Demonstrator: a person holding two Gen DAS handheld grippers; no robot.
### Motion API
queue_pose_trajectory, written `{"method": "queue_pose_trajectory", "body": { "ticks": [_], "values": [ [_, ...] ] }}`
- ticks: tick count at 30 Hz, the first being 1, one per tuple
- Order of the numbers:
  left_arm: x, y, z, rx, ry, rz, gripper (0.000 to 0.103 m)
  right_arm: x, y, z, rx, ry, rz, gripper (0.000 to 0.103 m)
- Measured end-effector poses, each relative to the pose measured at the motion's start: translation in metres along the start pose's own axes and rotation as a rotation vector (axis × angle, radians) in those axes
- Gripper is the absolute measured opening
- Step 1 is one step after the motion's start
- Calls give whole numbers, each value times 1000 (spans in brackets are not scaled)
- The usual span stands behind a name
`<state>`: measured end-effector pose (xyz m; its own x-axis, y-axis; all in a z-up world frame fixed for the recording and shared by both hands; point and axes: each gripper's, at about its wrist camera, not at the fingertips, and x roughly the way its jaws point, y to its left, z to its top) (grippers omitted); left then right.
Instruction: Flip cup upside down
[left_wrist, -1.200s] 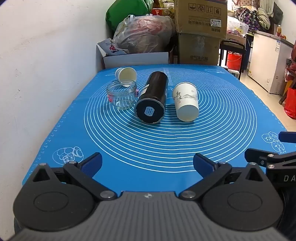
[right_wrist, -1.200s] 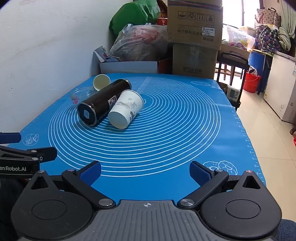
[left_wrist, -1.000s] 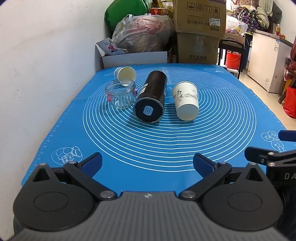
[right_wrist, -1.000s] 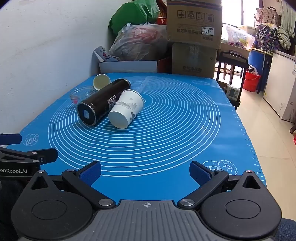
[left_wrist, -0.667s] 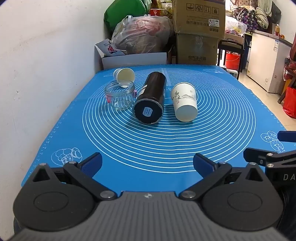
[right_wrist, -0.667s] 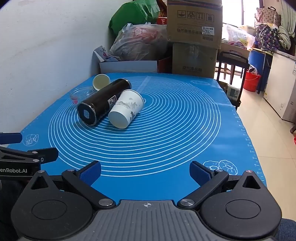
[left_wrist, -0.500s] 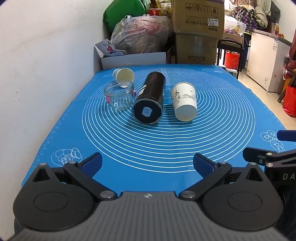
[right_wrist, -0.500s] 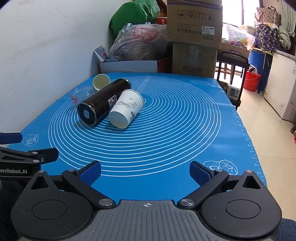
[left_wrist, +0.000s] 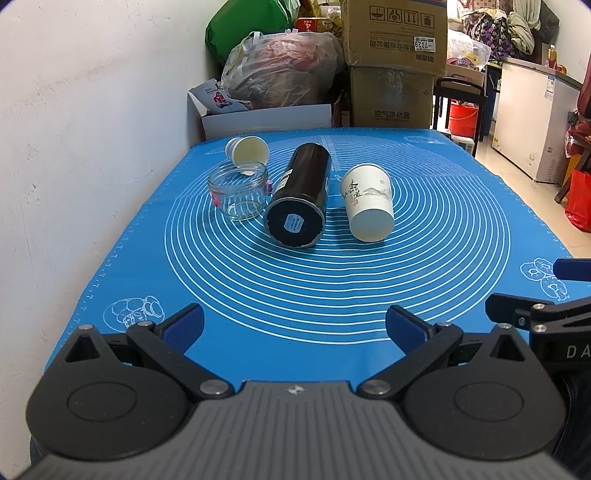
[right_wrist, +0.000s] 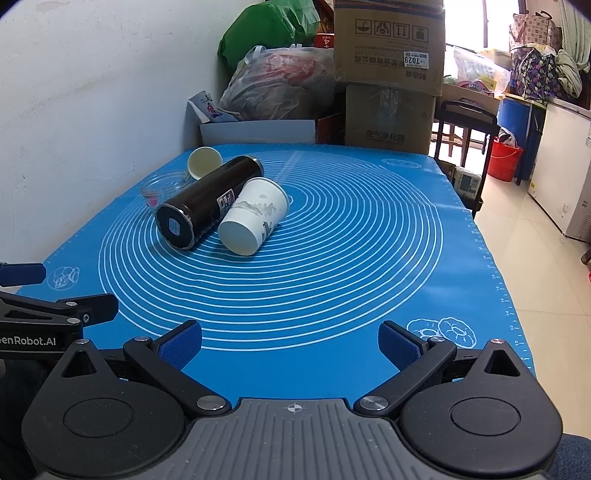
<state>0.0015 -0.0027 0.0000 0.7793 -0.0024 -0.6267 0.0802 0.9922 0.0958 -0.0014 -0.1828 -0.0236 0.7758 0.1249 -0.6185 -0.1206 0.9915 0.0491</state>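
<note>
Item: paper cup (left_wrist: 367, 202), on its side on blue mat (left_wrist: 424, 280) over counter, base toward cameras, touching black flask (left_wrist: 300, 195). Long axis ran away from tongs. Left tongs (left_wrist: 293, 325) and right tongs (right_wrist: 290, 341) gaped empty, well short; right tongs seemed better placed.

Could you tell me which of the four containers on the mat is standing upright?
The clear glass jar; the black flask, white paper cup and small cream cup all lie tipped over.
</note>
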Motion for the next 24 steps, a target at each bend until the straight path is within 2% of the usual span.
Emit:
{"method": "queue_pose_trajectory", "body": {
  "ticks": [24],
  "values": [
    [-2,1,-1,3,-6,3,103,-1,-1,0,2,-2,3,103]
  ]
}}
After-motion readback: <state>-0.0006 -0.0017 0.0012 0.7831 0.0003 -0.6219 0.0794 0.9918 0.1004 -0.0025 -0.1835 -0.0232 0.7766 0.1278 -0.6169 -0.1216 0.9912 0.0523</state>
